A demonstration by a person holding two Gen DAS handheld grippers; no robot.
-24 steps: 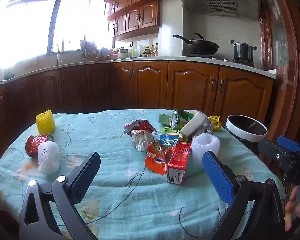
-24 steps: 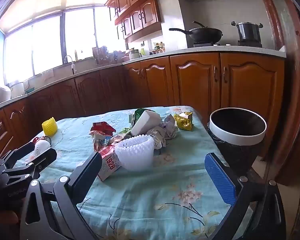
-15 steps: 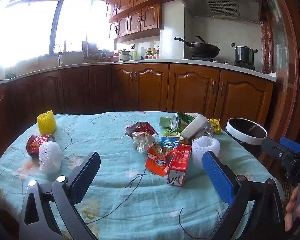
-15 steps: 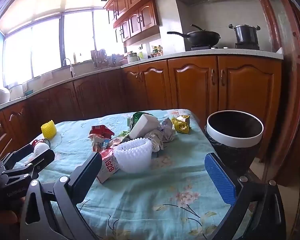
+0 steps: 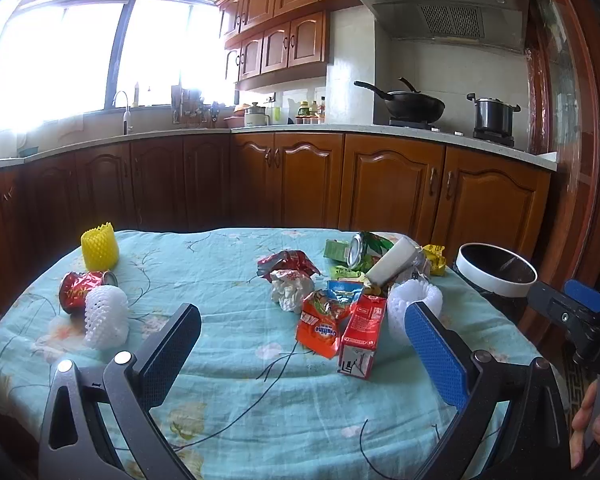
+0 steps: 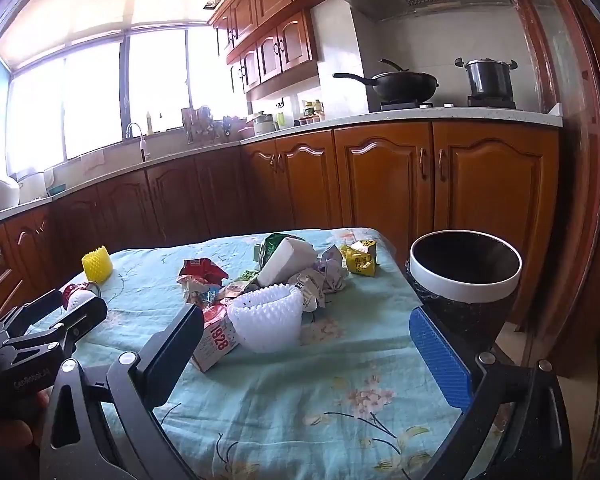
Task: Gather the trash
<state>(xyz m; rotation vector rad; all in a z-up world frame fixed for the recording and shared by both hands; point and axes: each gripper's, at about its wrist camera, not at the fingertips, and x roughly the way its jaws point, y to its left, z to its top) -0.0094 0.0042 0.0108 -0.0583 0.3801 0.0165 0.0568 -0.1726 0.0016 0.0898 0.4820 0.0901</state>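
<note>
Trash lies on a table with a teal flowered cloth (image 5: pixel 228 264). A pile at the right holds a red milk carton (image 5: pixel 360 334), an orange snack wrapper (image 5: pixel 320 326), a crumpled white paper (image 5: pixel 290 290), a white foam net (image 5: pixel 414 304) and a green can (image 5: pixel 360 246). At the left are a yellow foam net (image 5: pixel 99 246), a crushed red can (image 5: pixel 80 290) and another white foam net (image 5: pixel 105 318). My left gripper (image 5: pixel 302 350) is open and empty above the near table. My right gripper (image 6: pixel 306 346) is open and empty, near the foam net (image 6: pixel 266 318) and carton (image 6: pixel 216 338).
A black bin with a white rim (image 6: pixel 464 272) stands off the table's right edge, also in the left wrist view (image 5: pixel 496 270). Brown kitchen cabinets (image 5: pixel 380 188) line the back wall. A wok (image 5: pixel 410 104) and pot (image 5: pixel 492 114) sit on the stove.
Both grippers have tilted slightly upward, so the table sits lower in both views. Nothing on the table has moved. Both grippers stay open.
</note>
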